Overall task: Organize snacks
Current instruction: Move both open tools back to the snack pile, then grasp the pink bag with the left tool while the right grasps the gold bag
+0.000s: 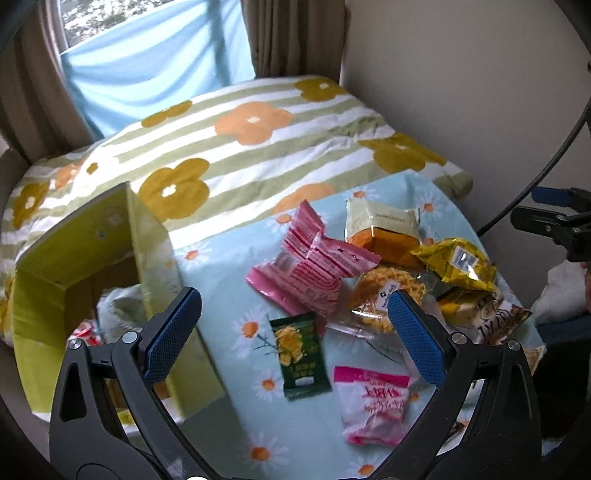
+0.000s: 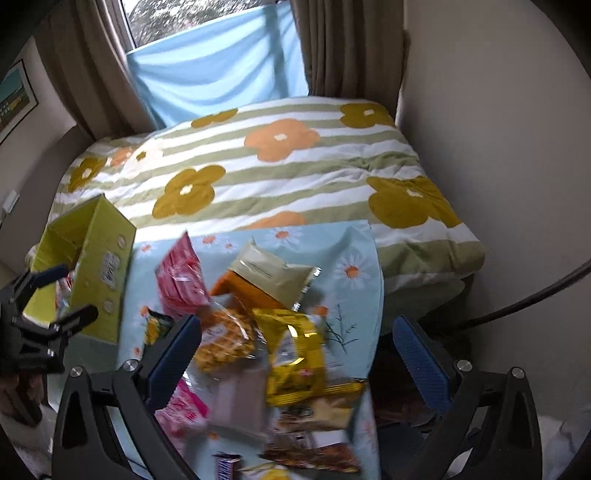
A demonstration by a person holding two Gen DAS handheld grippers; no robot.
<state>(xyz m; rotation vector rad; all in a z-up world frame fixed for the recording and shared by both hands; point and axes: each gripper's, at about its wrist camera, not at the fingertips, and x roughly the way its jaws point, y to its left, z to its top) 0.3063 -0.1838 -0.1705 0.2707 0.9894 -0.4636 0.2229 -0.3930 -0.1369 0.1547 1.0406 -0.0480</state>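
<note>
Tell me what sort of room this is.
Most likely a bedroom at home: a flowered, striped quilt lies on what looks like a bed, brown curtains hang by a window, and snack packets lie on a daisy-print cloth.

Soft daylight enters through the window (image 1: 79, 16) far beyond both tongs, leaving the room dim and shadows faint. Strong fisheye bending curves the edges into dark corners. In the right wrist view, the snack packets (image 2: 291, 354) between the fingers are motion-blurred; foil shows slight glare.
</note>
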